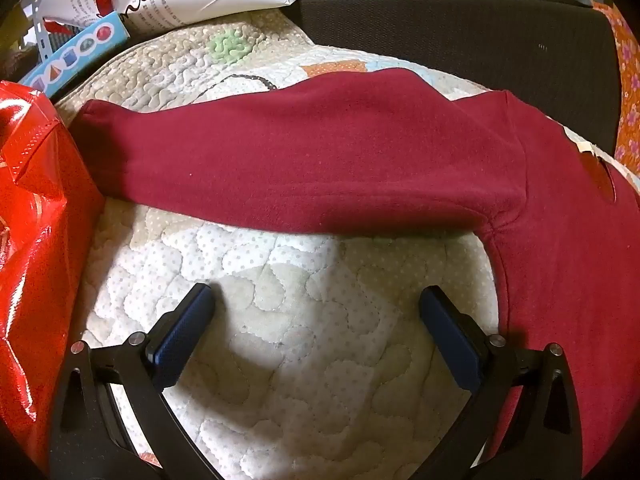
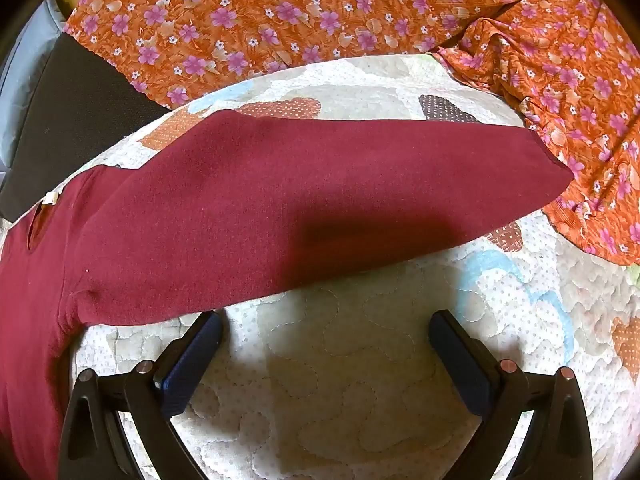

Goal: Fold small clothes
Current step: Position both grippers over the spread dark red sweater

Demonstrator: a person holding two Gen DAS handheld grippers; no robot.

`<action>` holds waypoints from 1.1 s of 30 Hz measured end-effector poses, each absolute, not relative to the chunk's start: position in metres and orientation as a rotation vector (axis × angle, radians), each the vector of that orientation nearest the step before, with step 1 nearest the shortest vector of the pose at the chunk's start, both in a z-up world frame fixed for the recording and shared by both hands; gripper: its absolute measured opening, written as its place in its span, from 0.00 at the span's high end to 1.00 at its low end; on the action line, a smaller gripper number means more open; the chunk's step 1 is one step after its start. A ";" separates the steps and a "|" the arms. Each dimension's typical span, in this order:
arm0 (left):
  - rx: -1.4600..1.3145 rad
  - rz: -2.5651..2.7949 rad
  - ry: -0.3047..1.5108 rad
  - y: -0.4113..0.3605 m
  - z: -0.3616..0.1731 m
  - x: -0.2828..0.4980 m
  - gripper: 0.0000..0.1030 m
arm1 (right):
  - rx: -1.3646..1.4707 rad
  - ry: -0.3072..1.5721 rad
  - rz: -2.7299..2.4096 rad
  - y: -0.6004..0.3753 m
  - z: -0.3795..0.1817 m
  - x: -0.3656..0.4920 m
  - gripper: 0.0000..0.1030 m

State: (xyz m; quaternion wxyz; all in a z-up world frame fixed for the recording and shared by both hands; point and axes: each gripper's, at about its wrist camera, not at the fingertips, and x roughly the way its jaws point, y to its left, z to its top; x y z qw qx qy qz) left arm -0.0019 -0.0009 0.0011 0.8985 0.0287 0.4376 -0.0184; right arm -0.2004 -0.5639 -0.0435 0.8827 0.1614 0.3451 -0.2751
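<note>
Both grippers, left (image 1: 316,304) and right (image 2: 326,330), hover spread-fingered above quilt (image 1: 288,360) beside maroon sweater (image 1: 320,160).

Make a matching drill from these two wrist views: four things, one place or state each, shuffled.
Things:
1. dark red long-sleeved fleece top
2. shiny red plastic bag
3. orange cloth with pink flowers
4. left gripper

Places or states:
A. crumpled past the right sleeve's cuff
B. sleeves spread flat on the cream quilted mat
C. fingers apart, holding nothing
D. beside the left sleeve's cuff

Pairs: 1-B, 2-D, 3-A, 4-C
</note>
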 end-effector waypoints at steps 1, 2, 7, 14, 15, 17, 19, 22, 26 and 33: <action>0.056 -0.035 0.913 -0.001 0.002 -0.004 0.00 | 0.337 0.721 -0.572 -0.564 -0.043 -0.200 0.00; 0.053 -0.026 0.921 -0.003 0.003 -0.007 0.00 | 0.338 0.720 -0.572 -0.565 -0.043 -0.201 0.00; 0.051 -0.024 0.939 -0.014 0.019 -0.024 0.00 | 0.333 0.717 -0.571 -0.563 -0.042 -0.203 0.00; 0.029 -0.061 0.832 -0.034 0.067 -0.049 0.00 | 0.268 0.741 -0.458 -0.496 -0.021 -0.226 0.08; 0.022 -0.064 0.827 -0.038 0.072 -0.055 0.00 | 0.262 0.719 -0.427 -0.479 -0.015 -0.232 0.08; 0.011 -0.080 0.825 -0.048 0.082 -0.057 0.00 | 0.266 0.695 -0.385 -0.450 -0.004 -0.237 0.08; 0.010 -0.089 0.816 -0.056 0.087 -0.064 0.01 | 0.264 0.677 -0.328 -0.421 0.005 -0.238 0.08; 0.022 -0.109 0.809 -0.057 0.089 -0.063 0.01 | 0.226 0.664 -0.297 -0.381 0.016 -0.228 0.08; 0.060 -0.141 0.777 -0.063 0.090 -0.076 0.00 | 0.168 0.658 -0.297 -0.343 0.025 -0.208 0.08; 0.080 -0.179 0.780 -0.071 0.091 -0.081 0.01 | 0.186 0.669 -0.284 -0.322 0.028 -0.190 0.08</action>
